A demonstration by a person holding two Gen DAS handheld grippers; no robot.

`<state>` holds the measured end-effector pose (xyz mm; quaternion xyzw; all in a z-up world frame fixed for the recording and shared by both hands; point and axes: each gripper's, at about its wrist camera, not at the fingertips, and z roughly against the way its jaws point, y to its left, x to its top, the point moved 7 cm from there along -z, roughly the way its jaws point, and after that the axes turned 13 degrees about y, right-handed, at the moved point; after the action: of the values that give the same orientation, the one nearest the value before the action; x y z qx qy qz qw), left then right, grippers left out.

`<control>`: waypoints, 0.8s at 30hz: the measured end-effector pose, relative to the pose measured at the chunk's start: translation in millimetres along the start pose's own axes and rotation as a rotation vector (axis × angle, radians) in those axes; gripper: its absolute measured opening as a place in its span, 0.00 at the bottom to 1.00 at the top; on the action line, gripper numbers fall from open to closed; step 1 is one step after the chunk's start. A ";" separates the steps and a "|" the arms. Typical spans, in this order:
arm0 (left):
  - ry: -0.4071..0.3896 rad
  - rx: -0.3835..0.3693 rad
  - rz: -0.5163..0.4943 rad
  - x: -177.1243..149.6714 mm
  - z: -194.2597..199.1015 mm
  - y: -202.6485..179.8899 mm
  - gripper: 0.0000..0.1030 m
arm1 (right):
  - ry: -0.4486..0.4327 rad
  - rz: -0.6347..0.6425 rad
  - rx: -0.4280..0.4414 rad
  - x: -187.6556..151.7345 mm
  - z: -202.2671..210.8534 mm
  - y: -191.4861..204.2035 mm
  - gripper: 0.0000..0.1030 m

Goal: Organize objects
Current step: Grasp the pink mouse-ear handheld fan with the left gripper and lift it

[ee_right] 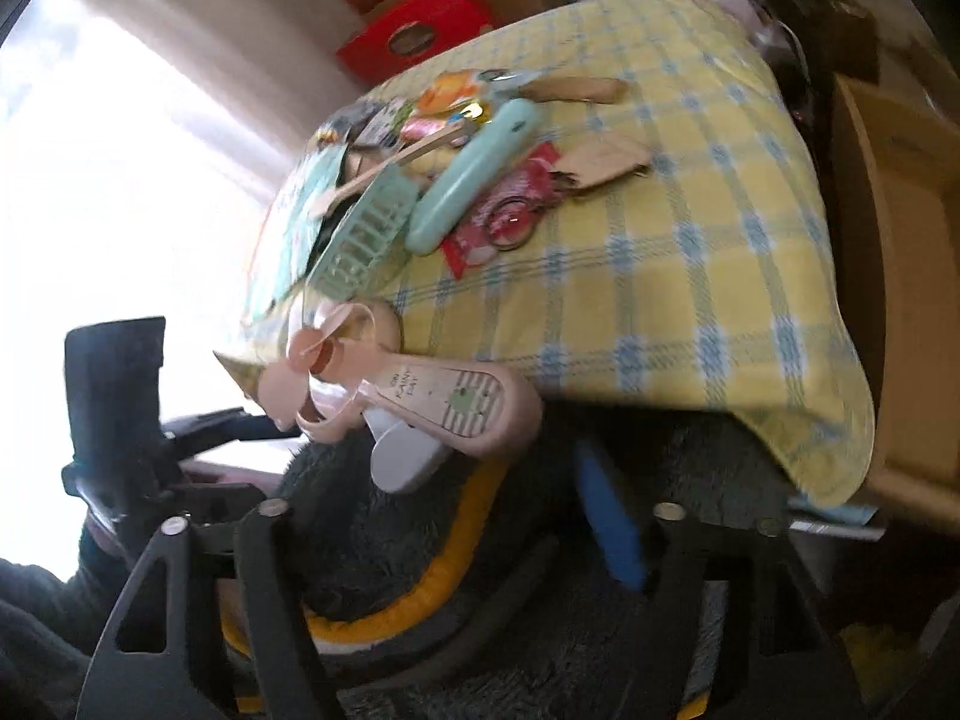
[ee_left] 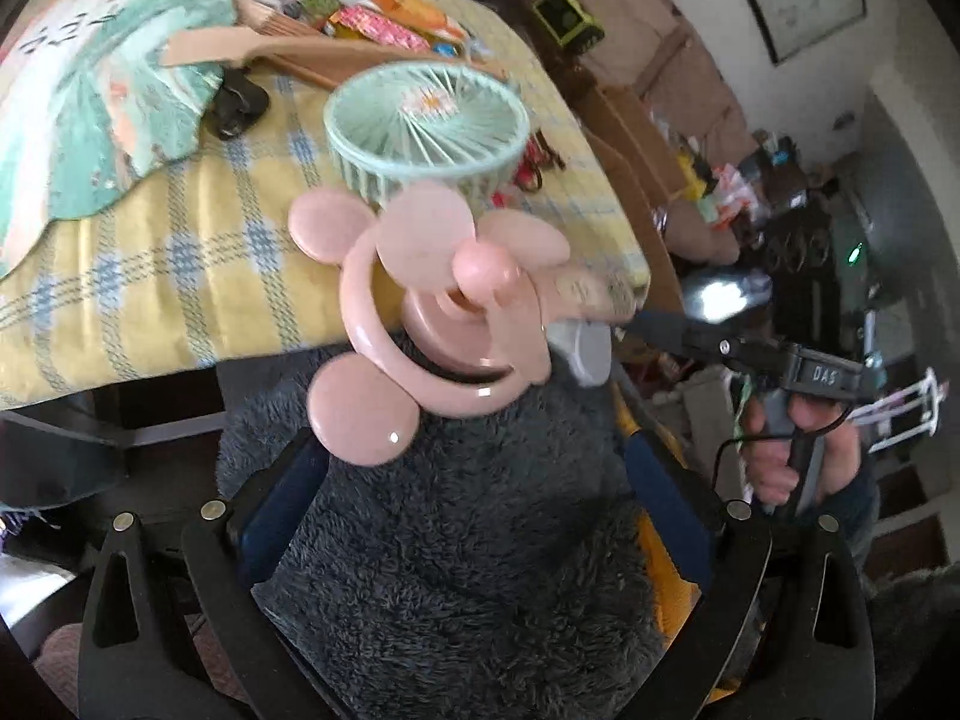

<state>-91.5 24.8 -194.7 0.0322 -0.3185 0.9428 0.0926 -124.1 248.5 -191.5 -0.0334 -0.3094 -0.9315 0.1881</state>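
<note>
A pink handheld fan [ee_left: 444, 300] with 2 round mouse ears and a striped handle hangs just off the yellow checked tablecloth's [ee_left: 180, 276] edge, clamped in the right gripper [ee_left: 606, 336], while the left gripper's [ee_left: 474, 516] jaws stand wide apart, empty.

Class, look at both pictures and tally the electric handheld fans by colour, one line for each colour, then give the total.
Pink handheld fan: 1
Mint-green handheld fan: 1
Total: 2
</note>
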 end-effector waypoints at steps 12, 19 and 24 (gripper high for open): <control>-0.056 -0.031 0.079 14.4 5.8 20.3 0.68 | -0.025 -0.127 0.206 20.3 -1.4 -5.1 0.47; -0.069 0.020 0.053 11.5 4.7 14.1 0.59 | -0.025 -0.096 0.096 27.8 -7.0 -1.0 0.37; -0.043 0.110 0.014 6.3 0.0 9.2 0.59 | -0.033 -0.061 0.045 19.9 -3.4 -1.0 0.39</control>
<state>-99.5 18.7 -199.5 0.0553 -0.2684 0.9586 0.0770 -142.8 240.7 -191.2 -0.0350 -0.3341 -0.9290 0.1550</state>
